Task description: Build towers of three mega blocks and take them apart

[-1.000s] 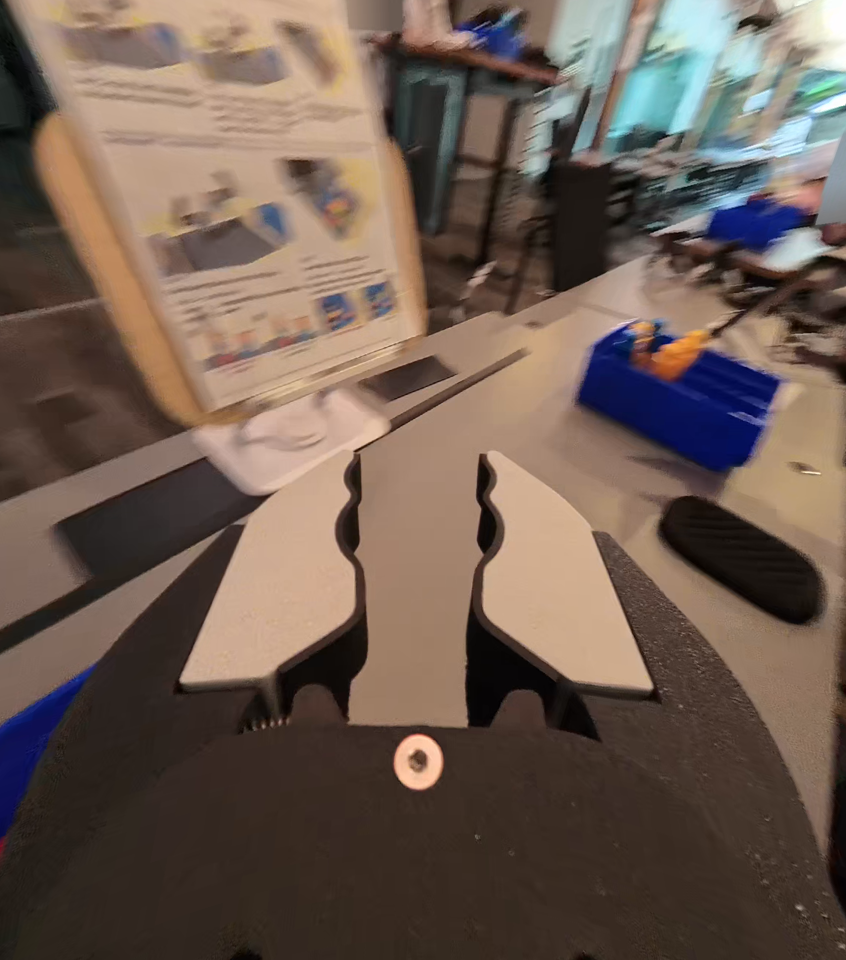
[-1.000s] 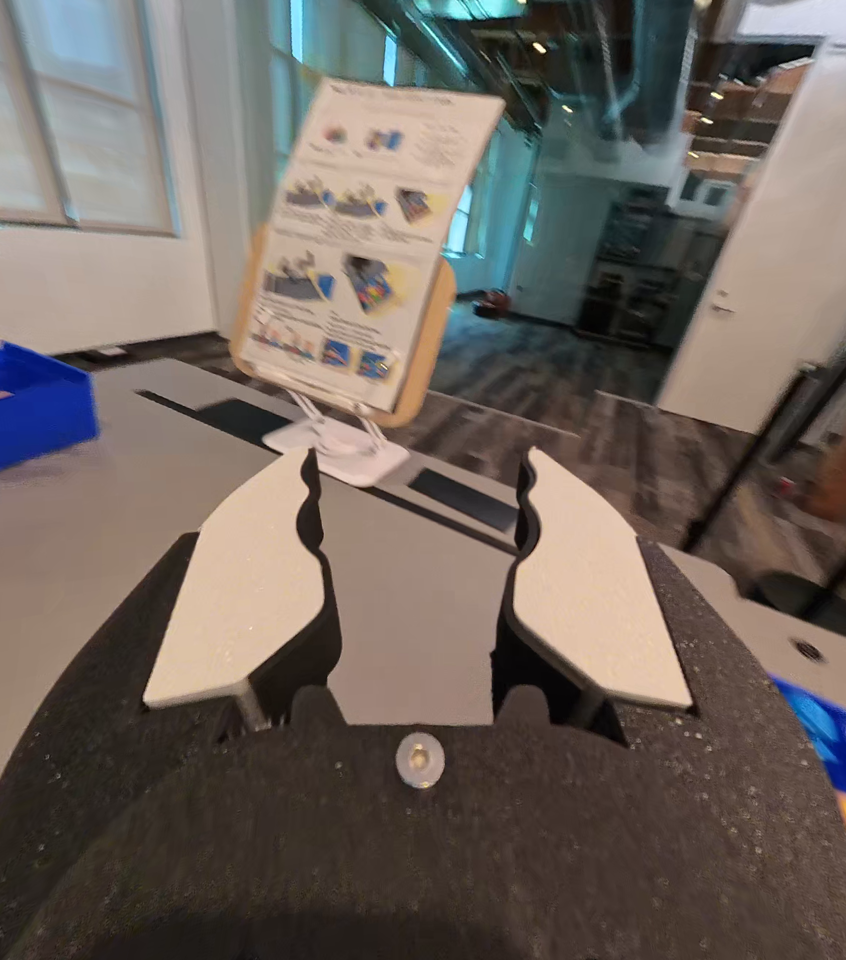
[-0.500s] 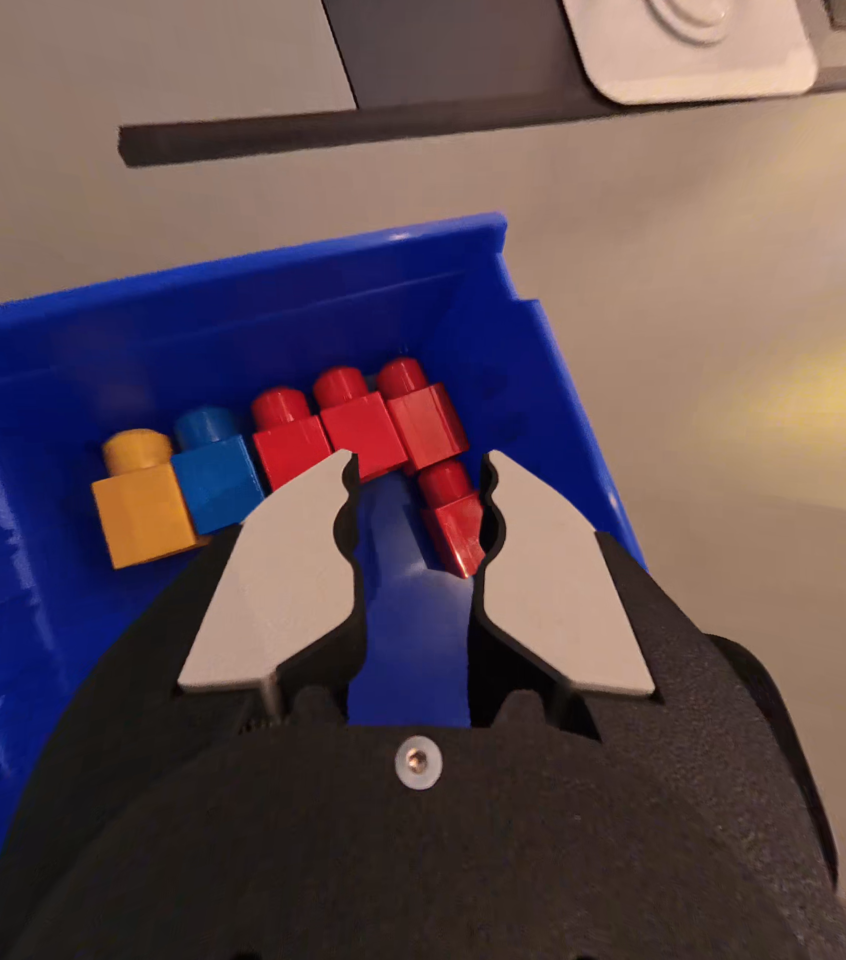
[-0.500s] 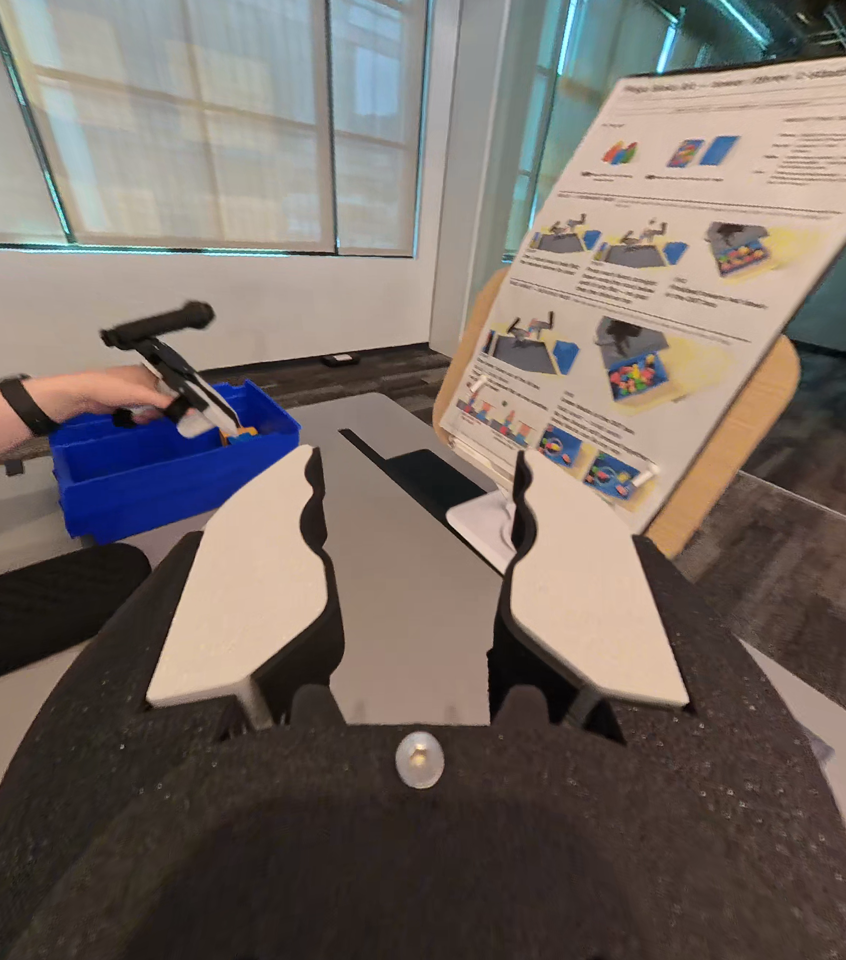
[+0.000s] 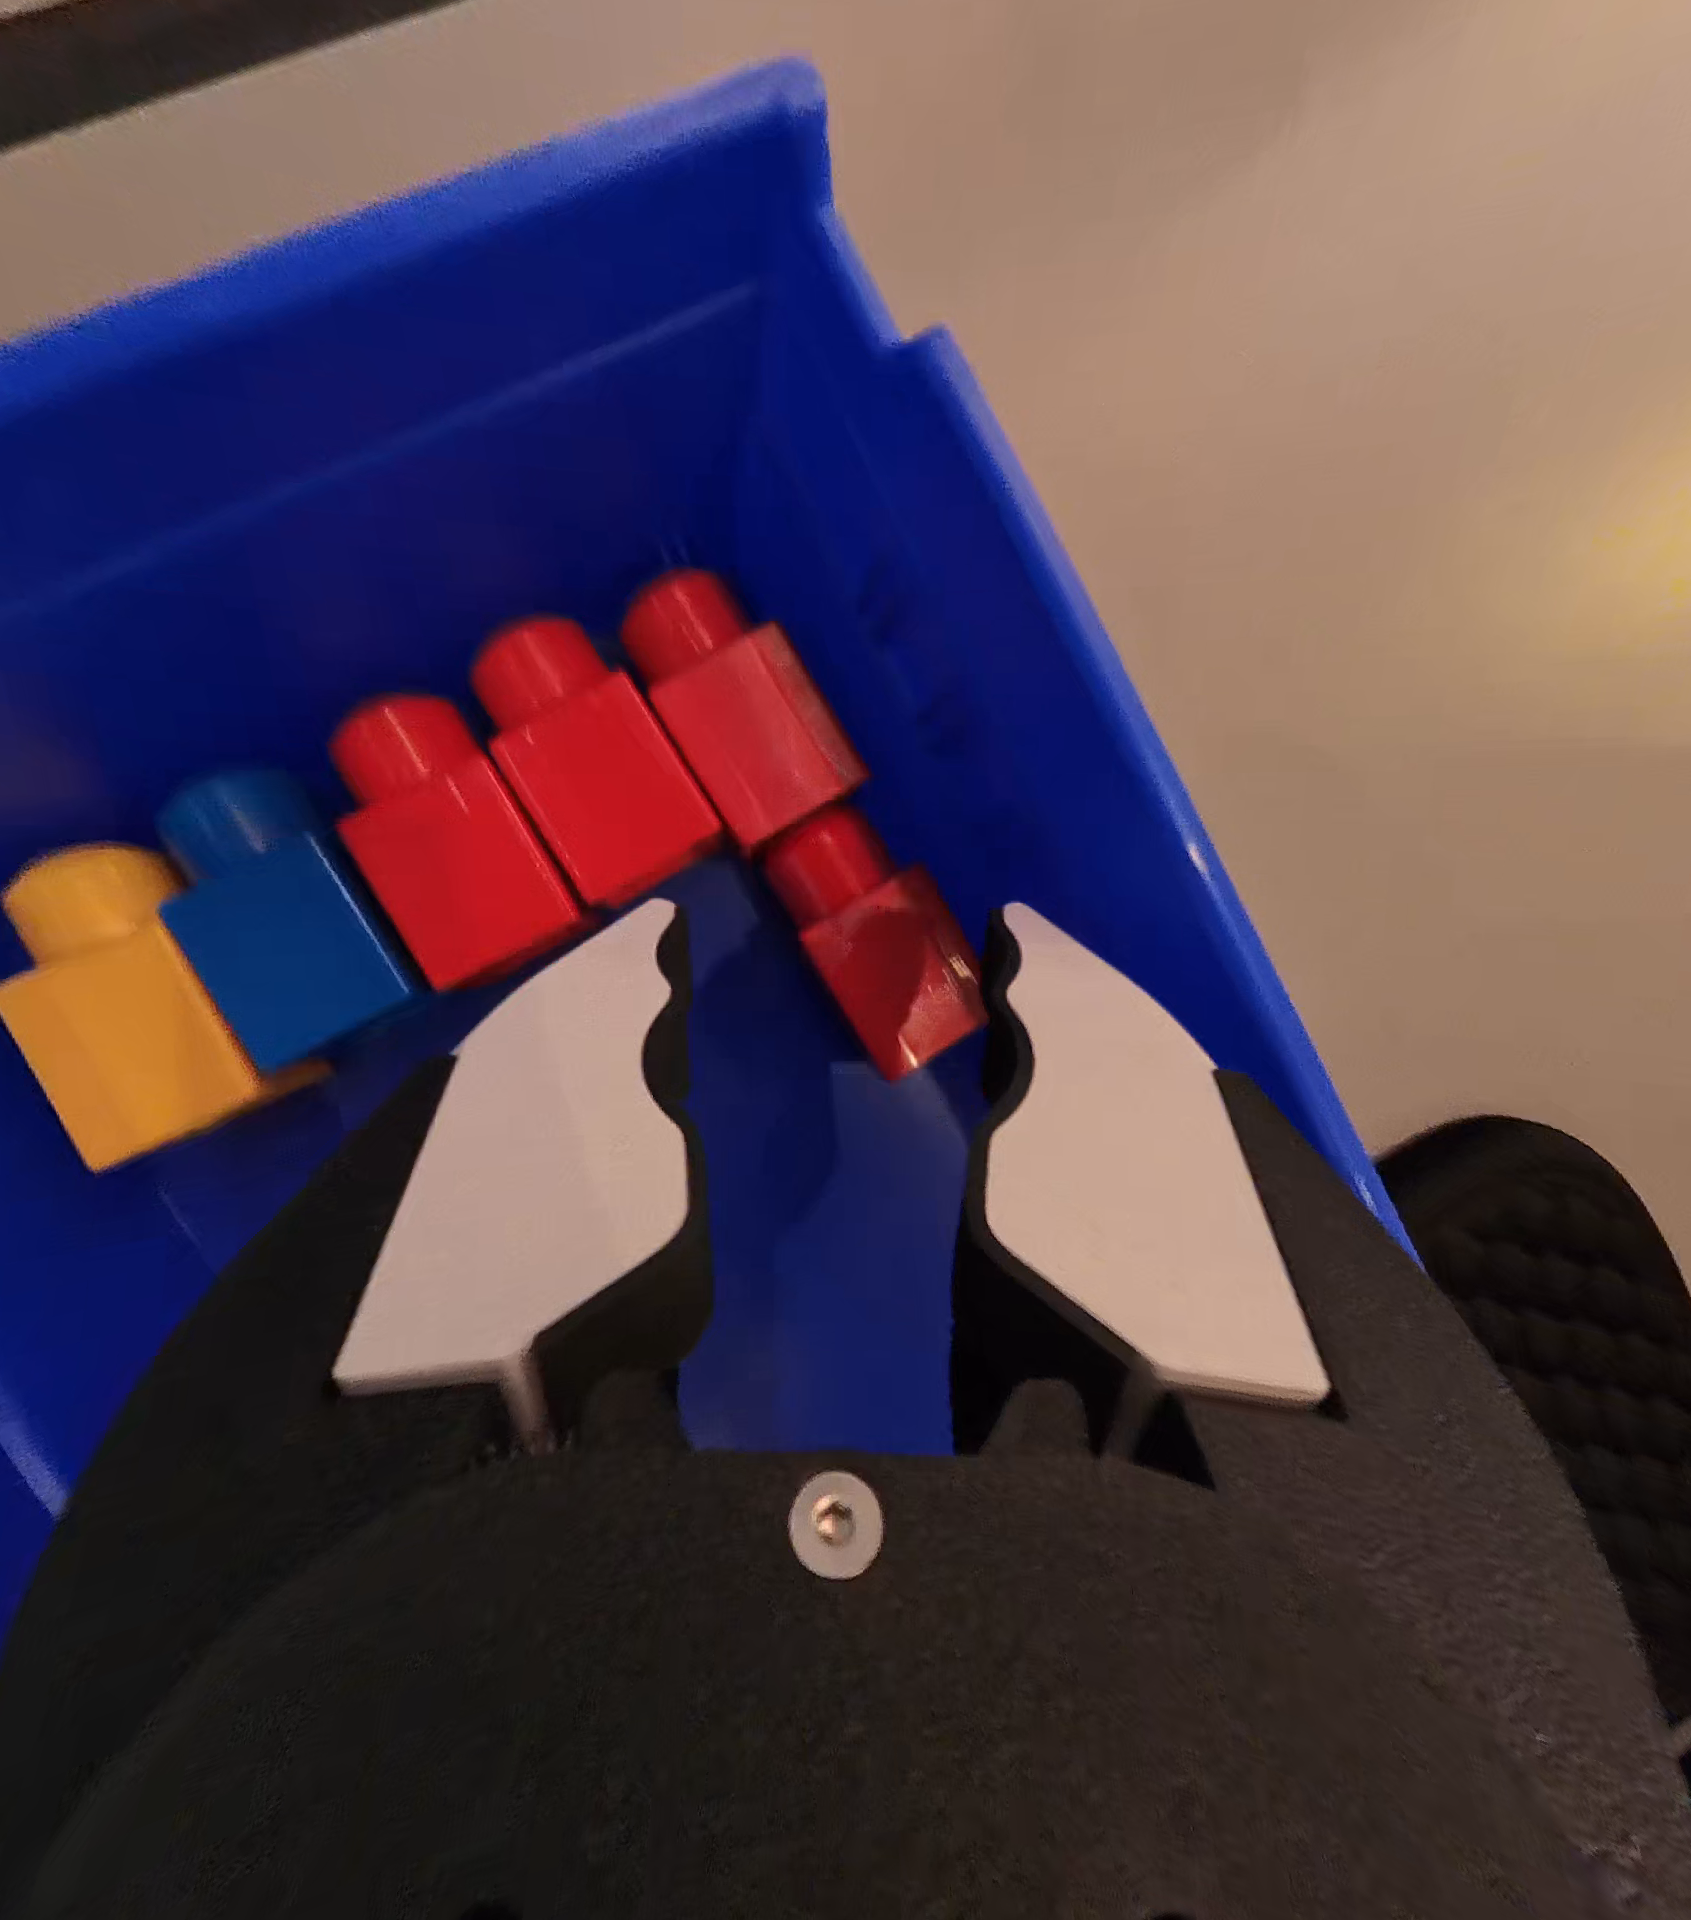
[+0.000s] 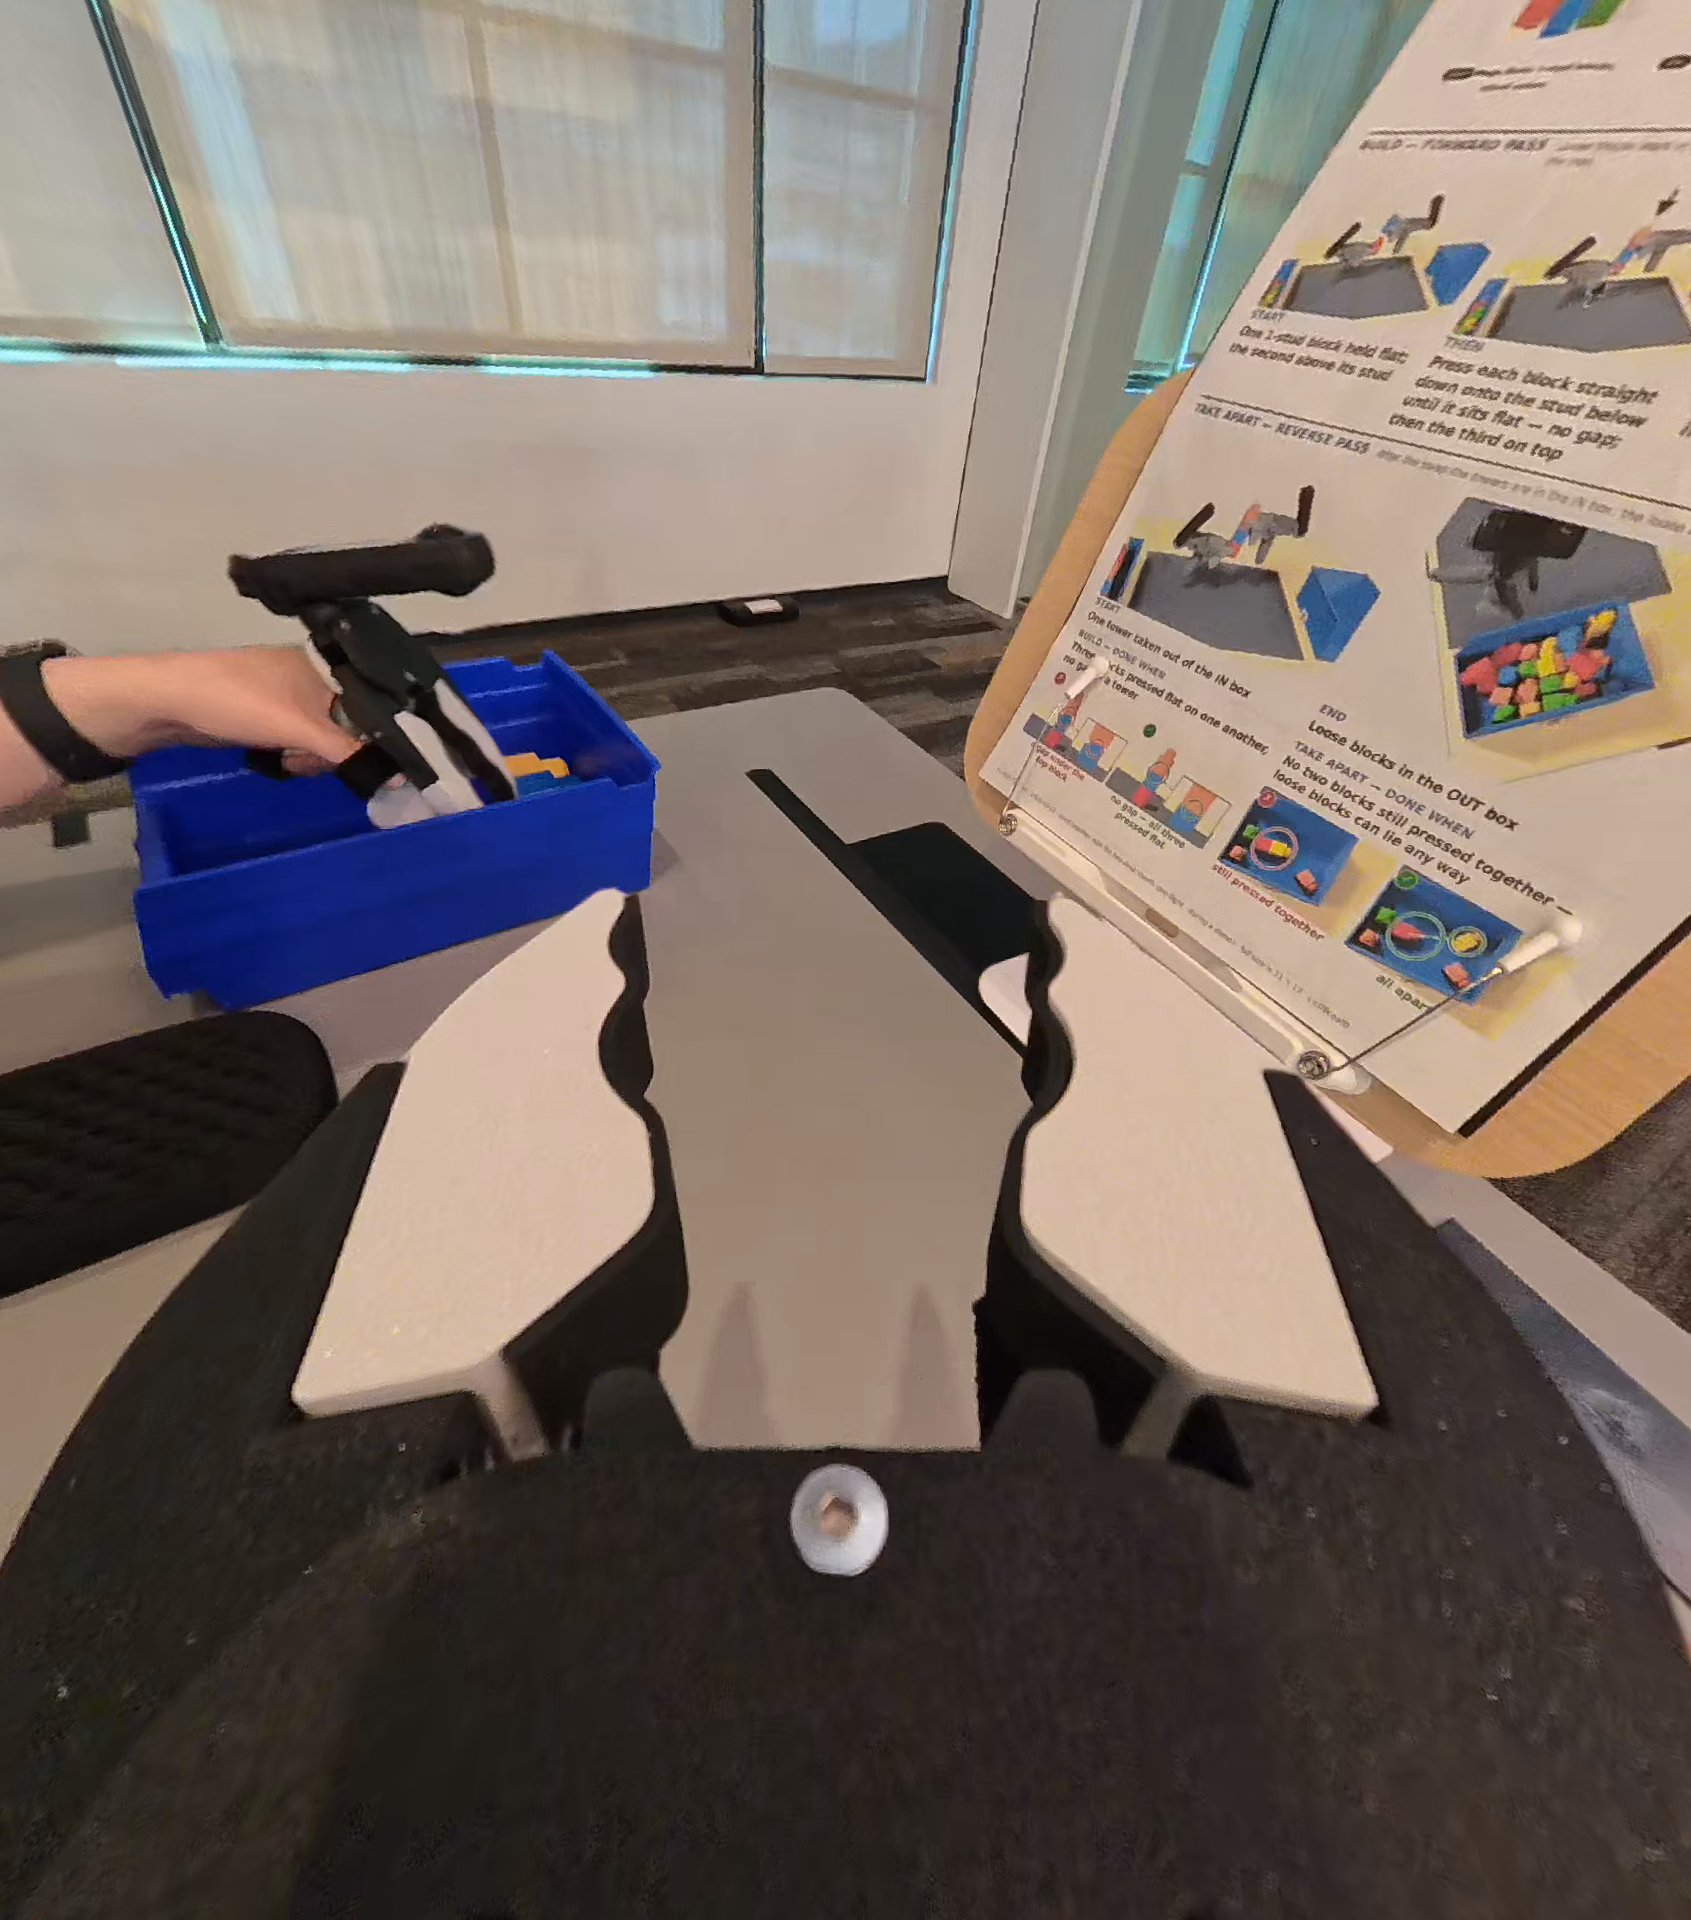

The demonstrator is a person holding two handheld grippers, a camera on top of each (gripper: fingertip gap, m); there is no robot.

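Observation:
In the left wrist view a blue bin (image 5: 321,343) holds a row of one-stud blocks lying on their sides: a yellow block (image 5: 119,1013), a blue block (image 5: 285,935) and three red blocks (image 5: 602,779). A darker red block (image 5: 882,956) lies in front of the row, near the bin's right wall. My left gripper (image 5: 836,930) is open and empty, low inside the bin, with the darker red block just ahead between its fingertips. My right gripper (image 6: 836,925) is open and empty above the grey table (image 6: 820,1091). The right wrist view shows the left gripper (image 6: 425,748) dipped into the bin (image 6: 384,894).
A black padded rest (image 6: 82,1143) lies on the table in front of the bin; it also shows in the left wrist view (image 5: 1610,1403). An instruction board on a wooden stand (image 6: 1443,623) stands at the right. A dark slot (image 6: 924,883) runs along the table.
My left gripper swung from facing the board down into the blue bin and closed in on the darker red block. My right gripper turned left, bringing the bin and the left hand into view.

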